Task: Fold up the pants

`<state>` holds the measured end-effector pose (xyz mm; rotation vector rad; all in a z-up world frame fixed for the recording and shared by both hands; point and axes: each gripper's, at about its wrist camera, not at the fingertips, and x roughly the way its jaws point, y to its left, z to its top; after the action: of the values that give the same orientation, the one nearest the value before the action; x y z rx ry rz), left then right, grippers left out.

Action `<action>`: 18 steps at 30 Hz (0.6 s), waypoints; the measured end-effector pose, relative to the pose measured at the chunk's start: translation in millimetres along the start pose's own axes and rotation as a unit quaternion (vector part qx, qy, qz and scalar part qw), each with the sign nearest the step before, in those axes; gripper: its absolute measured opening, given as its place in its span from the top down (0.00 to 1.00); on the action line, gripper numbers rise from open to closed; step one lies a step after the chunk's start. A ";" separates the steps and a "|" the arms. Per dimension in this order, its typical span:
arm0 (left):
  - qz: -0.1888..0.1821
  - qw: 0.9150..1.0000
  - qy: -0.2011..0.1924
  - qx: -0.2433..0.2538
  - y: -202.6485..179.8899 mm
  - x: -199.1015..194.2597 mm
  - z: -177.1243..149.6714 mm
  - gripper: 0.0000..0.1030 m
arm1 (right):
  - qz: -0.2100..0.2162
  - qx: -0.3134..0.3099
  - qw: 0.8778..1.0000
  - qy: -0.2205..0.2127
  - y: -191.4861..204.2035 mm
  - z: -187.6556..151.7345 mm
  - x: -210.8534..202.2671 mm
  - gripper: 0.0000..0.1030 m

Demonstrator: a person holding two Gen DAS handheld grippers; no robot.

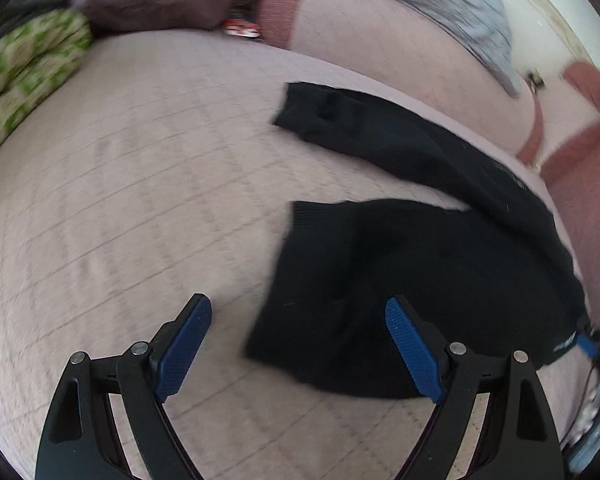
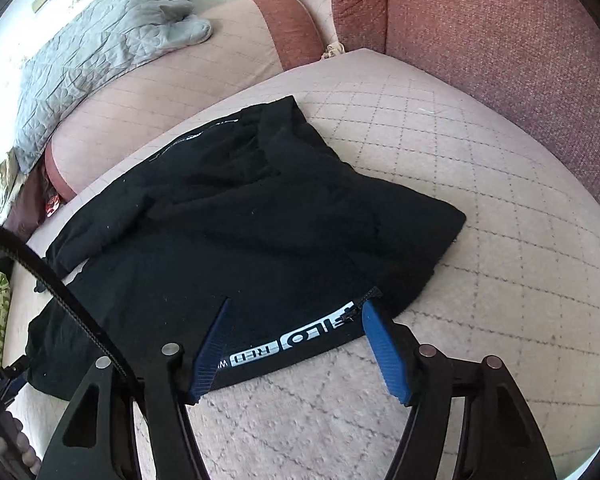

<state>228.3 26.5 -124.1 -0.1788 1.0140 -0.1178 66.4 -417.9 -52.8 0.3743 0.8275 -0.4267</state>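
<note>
Sprawling across a quilted pink sofa cushion (image 2: 480, 184), black pants (image 2: 228, 224) are lying flat, seemingly laid out so the folding can begin, with both legs (image 1: 380, 136) trailing off to the far left in the left wrist view and the waist bunched near the red armrest (image 2: 500, 40). A grey blanket (image 2: 100, 32) is draping over the far sofa back. Hovering just above the near edge, the right gripper (image 2: 296, 344) is holding its blue fingers (image 2: 384, 352) spread wide, gripping nothing, straddling the white-lettered waistband (image 2: 288, 344) and its zipper pull (image 2: 364, 298), likely lining up a pinch. To the left, the left gripper (image 1: 300, 348) is likewise gaping empty, its right finger (image 1: 412, 352) over the nearer leg's cuff (image 1: 340, 312), its left finger over bare cushion.
</note>
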 end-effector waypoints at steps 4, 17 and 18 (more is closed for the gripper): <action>0.011 0.999 -0.001 0.052 -23.2 2.7 -6.9 0.58 | 0.037 0.038 0.999 -0.006 -12.8 8.7 0.2 0.28; -0.037 0.999 -0.014 0.000 -7.5 -2.1 -2.9 0.71 | 0.067 0.035 0.997 -0.008 -0.6 13.1 2.5 0.79; -0.046 0.999 -0.012 -0.010 -3.9 -3.0 -2.9 0.71 | 0.072 0.058 0.996 -0.011 -13.8 11.5 -8.1 0.71</action>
<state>224.2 23.0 -122.4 -0.2450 0.9830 -0.1885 61.8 -433.5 -41.6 0.5333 0.7506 -0.3445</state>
